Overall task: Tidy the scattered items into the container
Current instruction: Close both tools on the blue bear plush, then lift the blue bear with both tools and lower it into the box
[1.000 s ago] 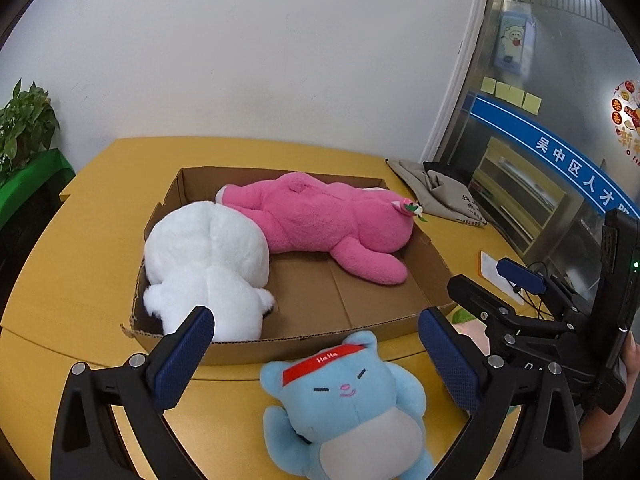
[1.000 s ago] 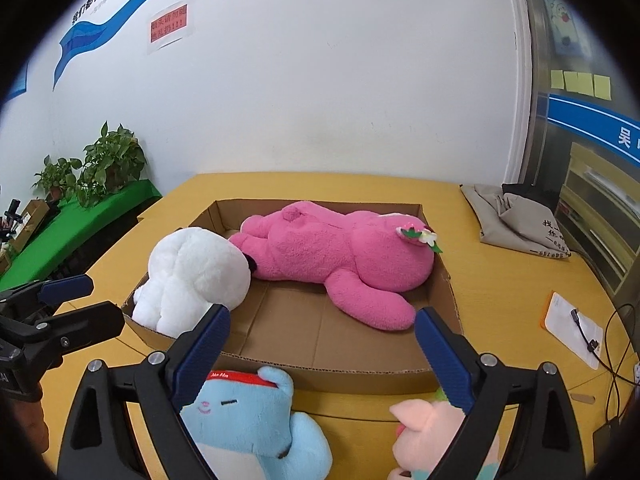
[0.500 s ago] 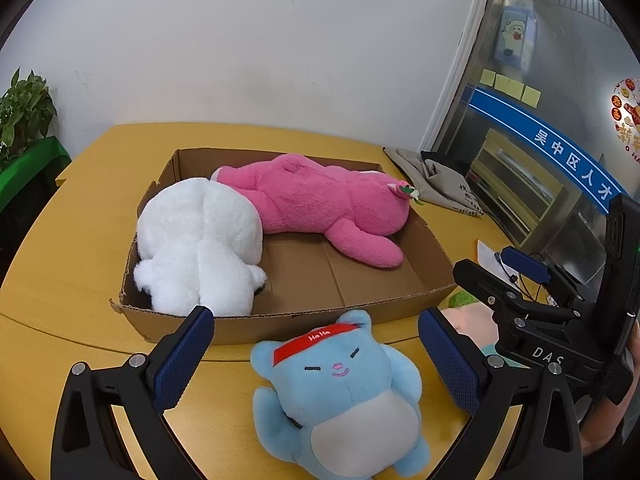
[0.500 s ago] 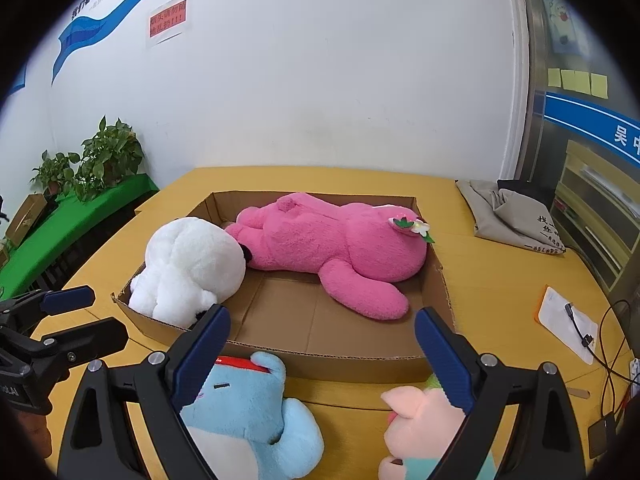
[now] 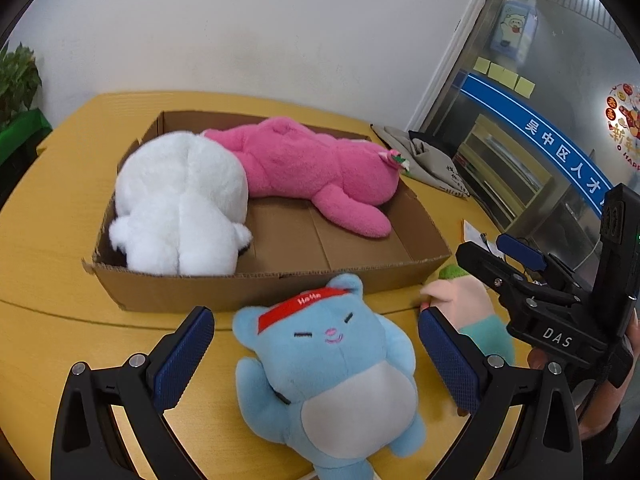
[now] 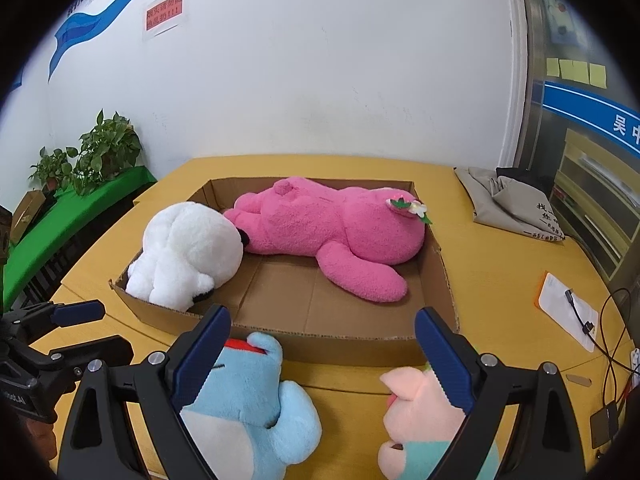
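Note:
A shallow cardboard box (image 5: 256,286) (image 6: 340,342) on the yellow table holds a white plush (image 5: 180,204) (image 6: 188,252) and a pink plush (image 5: 316,168) (image 6: 336,228). A blue cat plush with a red headband (image 5: 324,376) (image 6: 248,404) lies on its back in front of the box, between my left gripper's (image 5: 316,356) open fingers, untouched. A small pink plush in teal (image 5: 468,312) (image 6: 420,420) lies to its right, below my open right gripper (image 6: 322,354). The right gripper also shows in the left wrist view (image 5: 500,258).
A grey cloth bag (image 6: 508,208) lies at the table's far right. A white card with a cable (image 6: 568,312) lies right of the box. Potted plants (image 6: 88,156) stand on a green ledge to the left. A wall runs behind the table.
Both grippers have drawn back toward me and lowered. The blue plush and the small pink plush show more fully. Nothing was gripped.

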Demonstrator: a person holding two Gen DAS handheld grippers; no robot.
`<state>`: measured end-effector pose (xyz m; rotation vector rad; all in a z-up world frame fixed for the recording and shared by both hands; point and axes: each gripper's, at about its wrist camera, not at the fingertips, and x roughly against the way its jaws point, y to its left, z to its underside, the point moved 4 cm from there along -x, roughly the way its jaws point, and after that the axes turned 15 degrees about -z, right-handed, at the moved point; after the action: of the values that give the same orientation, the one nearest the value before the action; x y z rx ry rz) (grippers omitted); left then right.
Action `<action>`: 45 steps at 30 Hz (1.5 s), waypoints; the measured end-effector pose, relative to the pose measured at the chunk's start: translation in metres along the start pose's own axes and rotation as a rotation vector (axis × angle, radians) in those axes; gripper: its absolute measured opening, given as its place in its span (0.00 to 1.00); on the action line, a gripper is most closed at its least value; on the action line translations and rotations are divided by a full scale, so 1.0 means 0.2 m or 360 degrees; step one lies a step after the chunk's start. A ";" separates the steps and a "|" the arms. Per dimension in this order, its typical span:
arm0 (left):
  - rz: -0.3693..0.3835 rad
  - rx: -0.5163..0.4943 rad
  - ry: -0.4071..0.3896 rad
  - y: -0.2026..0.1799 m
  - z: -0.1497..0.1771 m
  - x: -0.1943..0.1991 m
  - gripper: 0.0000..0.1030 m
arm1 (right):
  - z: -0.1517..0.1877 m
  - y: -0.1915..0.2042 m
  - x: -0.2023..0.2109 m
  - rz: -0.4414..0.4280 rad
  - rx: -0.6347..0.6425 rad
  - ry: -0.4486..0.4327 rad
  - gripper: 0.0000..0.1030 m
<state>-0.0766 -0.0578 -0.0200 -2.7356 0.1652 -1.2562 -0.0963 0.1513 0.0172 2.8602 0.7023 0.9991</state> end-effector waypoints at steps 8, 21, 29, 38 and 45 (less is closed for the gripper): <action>0.0090 0.0063 0.0231 0.07 0.19 -0.22 1.00 | 0.32 0.11 -0.13 -0.0206 0.0097 0.0313 0.91; 0.0218 0.0013 0.0384 -0.03 0.33 -0.40 0.99 | 0.55 0.09 -0.35 -0.0631 -0.0208 0.0539 0.95; 0.0333 0.0018 0.0427 -0.07 0.33 -0.38 0.82 | 0.59 0.11 -0.29 -0.0753 -0.0267 0.0446 0.77; 0.0124 -0.0116 0.0268 -0.10 0.17 -0.18 0.62 | 0.47 0.31 -0.08 -0.0818 0.0006 0.0237 0.17; 0.0248 -0.0076 0.0412 0.03 0.22 -0.34 0.69 | 0.54 0.17 -0.20 -0.0720 -0.0207 0.0374 0.82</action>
<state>-0.0872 -0.0501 -0.1008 -2.5287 0.4295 -1.5726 -0.0446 0.1164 -0.0862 2.3352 1.1830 1.2502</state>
